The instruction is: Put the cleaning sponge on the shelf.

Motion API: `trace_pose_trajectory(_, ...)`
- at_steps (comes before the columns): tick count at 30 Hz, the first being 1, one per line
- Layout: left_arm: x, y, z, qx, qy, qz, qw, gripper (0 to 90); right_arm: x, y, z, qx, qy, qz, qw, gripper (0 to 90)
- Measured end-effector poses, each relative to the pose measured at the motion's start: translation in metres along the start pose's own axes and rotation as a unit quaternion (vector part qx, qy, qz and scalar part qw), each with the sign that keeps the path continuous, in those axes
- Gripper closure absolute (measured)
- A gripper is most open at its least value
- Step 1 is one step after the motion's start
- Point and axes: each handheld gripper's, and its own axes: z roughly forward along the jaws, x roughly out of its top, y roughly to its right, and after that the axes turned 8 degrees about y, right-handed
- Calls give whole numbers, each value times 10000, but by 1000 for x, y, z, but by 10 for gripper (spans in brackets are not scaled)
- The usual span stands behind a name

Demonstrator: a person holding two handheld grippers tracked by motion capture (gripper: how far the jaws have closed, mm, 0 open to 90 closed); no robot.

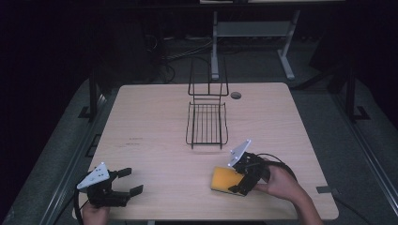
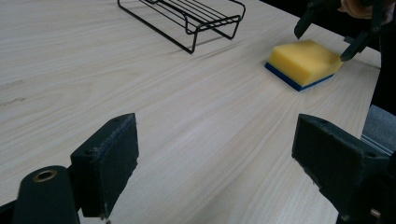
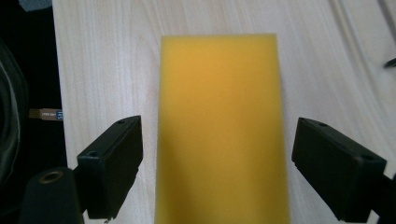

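- The sponge [image 3: 219,126] is showing matt, porous yellow foam over a blue backing;
- the table [image 1: 155,187] is looking like pale, smooth wood-grain;
- the rack [image 1: 207,124] is showing thin black wire.

In the right gripper view the yellow sponge [image 3: 219,126] runs off the frame at 6 o'clock, so its near end is cut off, and its blue underside is hidden beneath it. In the high view the right gripper [image 1: 241,176] covers the sponge's edge at 3 o'clock. In the left gripper view the wire rack [image 2: 187,16] is clipped at 12 o'clock, and the right gripper [image 2: 327,32] there is cut off at 1 o'clock.
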Motion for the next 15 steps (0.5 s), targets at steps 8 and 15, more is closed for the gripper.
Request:
trace_pose_trajectory(8,0,0,0,7,1,11,10000,140,-1,2,9,28,-66,57,10000,159)
trace_pose_trajectory(15,0,0,-1,4,11,0,10000,141,-2,1,19,18,-159,-25,9999,159)
